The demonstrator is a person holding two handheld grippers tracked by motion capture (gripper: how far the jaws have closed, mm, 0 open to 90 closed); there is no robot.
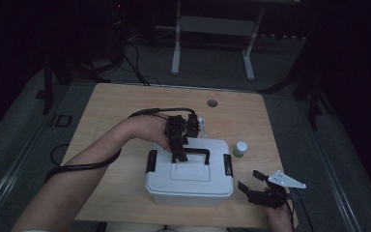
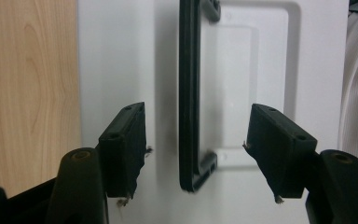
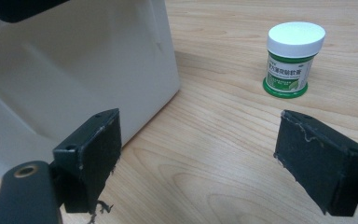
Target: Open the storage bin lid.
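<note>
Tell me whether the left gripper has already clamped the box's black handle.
No: the left gripper has its jaws open on either side of the black handle, with a clear gap to each pad.

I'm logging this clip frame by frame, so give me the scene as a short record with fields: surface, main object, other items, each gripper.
surface: wooden table
main object: white box, lid on, black handle lying flat, black side latches
other item: small jar, white cap, green label, upright to the right of the box, apart from it
left gripper: open, jaws either side of the handle, not touching it
right gripper: open, above the table beside the box, holding nothing
</note>
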